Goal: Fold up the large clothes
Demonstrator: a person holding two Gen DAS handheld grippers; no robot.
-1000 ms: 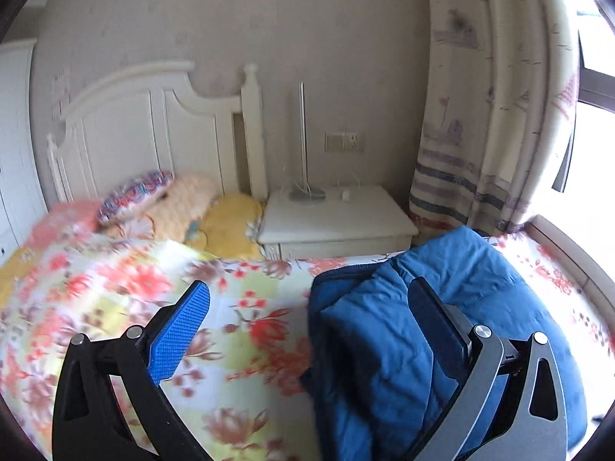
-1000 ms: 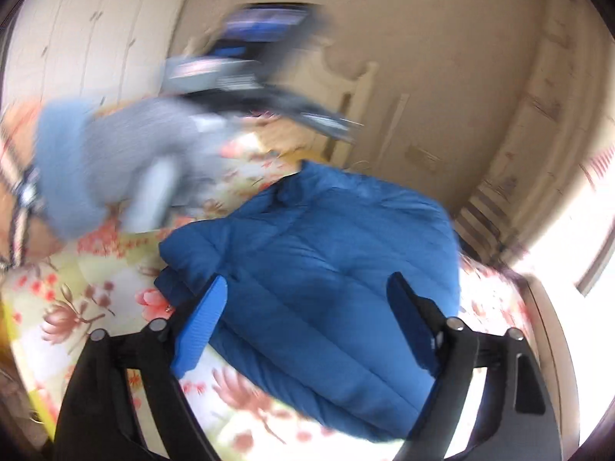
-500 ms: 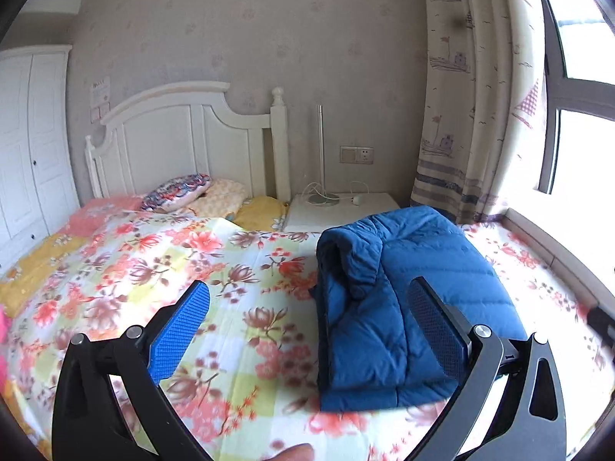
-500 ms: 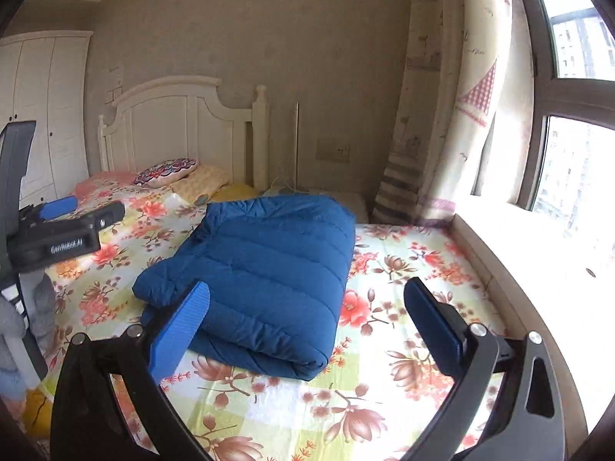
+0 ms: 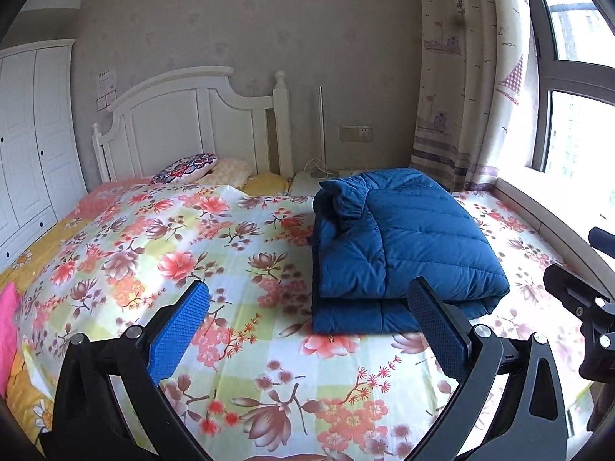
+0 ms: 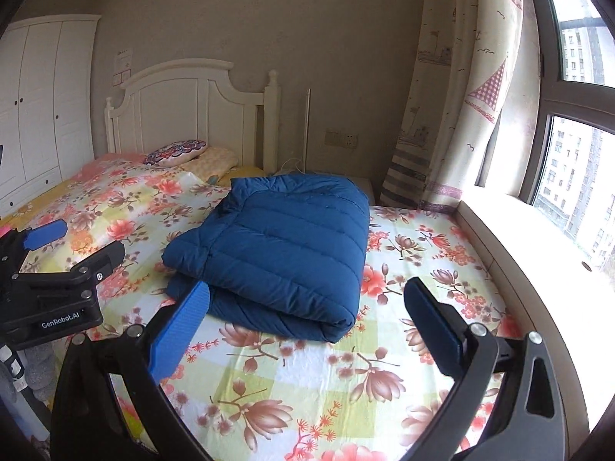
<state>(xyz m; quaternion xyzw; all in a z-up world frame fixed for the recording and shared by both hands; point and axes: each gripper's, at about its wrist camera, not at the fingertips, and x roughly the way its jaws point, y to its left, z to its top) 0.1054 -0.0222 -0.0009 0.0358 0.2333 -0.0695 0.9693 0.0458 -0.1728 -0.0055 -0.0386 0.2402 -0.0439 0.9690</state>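
A blue quilted down jacket (image 5: 399, 246) lies folded in a thick bundle on the floral bedsheet (image 5: 192, 238), on the bed's right half; it also shows in the right wrist view (image 6: 284, 246). My left gripper (image 5: 307, 326) is open and empty, held above the sheet in front of the jacket and apart from it. My right gripper (image 6: 307, 322) is open and empty, just in front of the jacket's near folded edge. The left gripper's body (image 6: 50, 292) shows at the left of the right wrist view.
A white headboard (image 5: 184, 126) and pillows (image 5: 184, 165) stand at the bed's far end. A white nightstand (image 5: 311, 184) sits behind the jacket. A curtain (image 5: 472, 77) and a window sill (image 6: 530, 238) run along the right. A white wardrobe (image 5: 30, 134) is at the left.
Both grippers have pulled back and up from the jacket, which now lies farther off. The jacket stays folded on the bed.
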